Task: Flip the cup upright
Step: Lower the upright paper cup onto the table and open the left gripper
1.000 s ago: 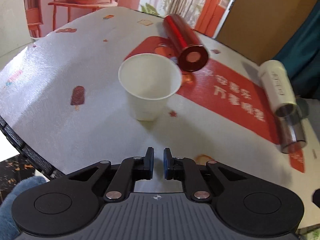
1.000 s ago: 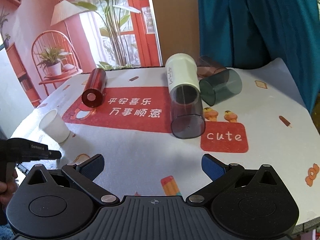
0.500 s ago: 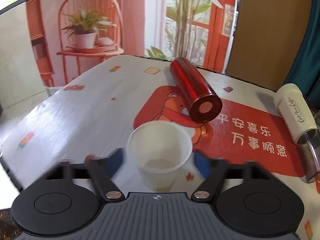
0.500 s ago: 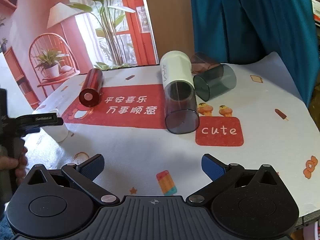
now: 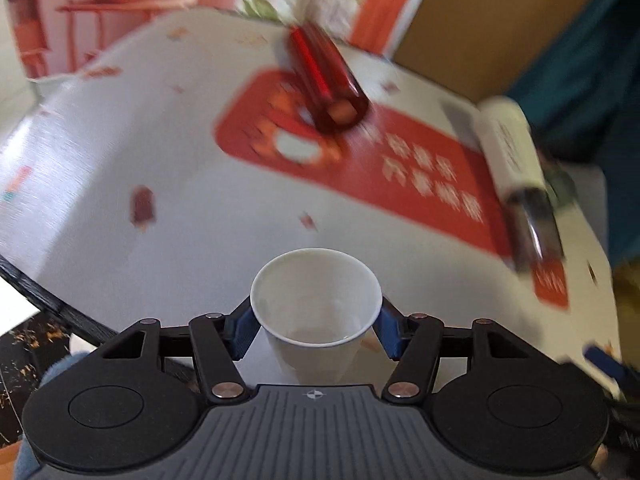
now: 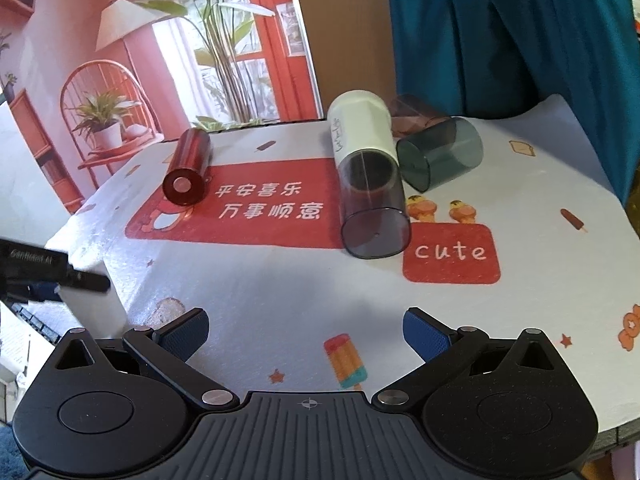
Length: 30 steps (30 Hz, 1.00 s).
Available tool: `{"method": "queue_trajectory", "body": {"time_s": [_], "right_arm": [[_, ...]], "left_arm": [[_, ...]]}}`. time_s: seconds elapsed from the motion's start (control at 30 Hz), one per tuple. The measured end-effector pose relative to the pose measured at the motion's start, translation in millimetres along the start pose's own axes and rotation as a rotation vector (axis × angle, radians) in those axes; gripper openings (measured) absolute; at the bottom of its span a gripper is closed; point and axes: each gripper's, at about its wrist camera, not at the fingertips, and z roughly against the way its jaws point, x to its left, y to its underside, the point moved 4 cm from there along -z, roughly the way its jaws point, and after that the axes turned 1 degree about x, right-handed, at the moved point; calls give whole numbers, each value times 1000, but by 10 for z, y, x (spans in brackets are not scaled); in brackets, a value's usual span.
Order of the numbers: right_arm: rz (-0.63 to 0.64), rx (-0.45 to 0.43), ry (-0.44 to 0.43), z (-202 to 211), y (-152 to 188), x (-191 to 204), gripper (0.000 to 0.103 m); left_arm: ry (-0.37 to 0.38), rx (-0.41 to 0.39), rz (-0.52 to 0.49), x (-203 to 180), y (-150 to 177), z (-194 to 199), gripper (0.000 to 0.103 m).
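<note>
A white paper cup (image 5: 316, 312) stands mouth-up between the blue pads of my left gripper (image 5: 315, 330), which is shut on its sides near the table's front left edge. In the right wrist view the cup (image 6: 92, 304) shows at far left, partly hidden by the left gripper's black fingers (image 6: 52, 272). My right gripper (image 6: 306, 330) is open and empty above the front of the table. The left wrist view is motion-blurred.
Lying on their sides on the printed tablecloth (image 6: 280, 288): a red tumbler (image 6: 188, 168), a white-and-smoky clear bottle (image 6: 368, 176), a dark green cup (image 6: 440, 154) and a brownish cup (image 6: 408, 114) behind it. The red tumbler (image 5: 326, 80) and white bottle (image 5: 516, 160) also show in the left wrist view.
My left gripper opened, moved forward around the white cup and closed on it. The left view has tilted and blurred. The right gripper stayed open, drifting slightly.
</note>
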Motion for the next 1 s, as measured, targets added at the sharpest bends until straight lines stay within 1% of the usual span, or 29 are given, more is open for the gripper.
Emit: {"method": "queue_trajectory", "body": {"time_s": [0.07,0.13,0.23,0.3,0.37,0.47,0.6,0.73,0.83,0.9,0.97,1.0], "right_arm": [[-5,4,-3,1,6,-1,103],[-5,0,-3,21,7,-9,103],[-18,-4,7,40,6,-66,103],[-31,-4,16,42,7,-122,103],[-38,2,26,34,5,-174,103],[-48,4,33,26,7,-237,103],[-58,17,39,-14,13,-263,103],[-48,25,40,-19,12,-236,103],[-52,32,42,-6,21,-233,103],[-60,42,40,-18,16,-240,103],[-73,54,31,-35,10,-250,103],[-78,65,27,-51,3,-250,103]], "left_arm": [[7,15,-40,-106,-7,-104,63],[-3,15,-87,-223,-72,-226,62],[11,45,-117,-434,-177,-487,62],[-4,39,-164,-603,-230,-648,62],[-1,47,-198,-769,-240,-768,62],[24,49,-226,-974,-243,-828,62],[59,57,-214,-1103,-244,-936,62],[129,53,-193,-1174,-205,-928,62],[127,24,-191,-1146,-187,-799,64],[130,-24,-158,-1052,-168,-577,67],[145,-87,-117,-888,-126,-335,74],[138,-117,-95,-798,-95,-232,74]]}}
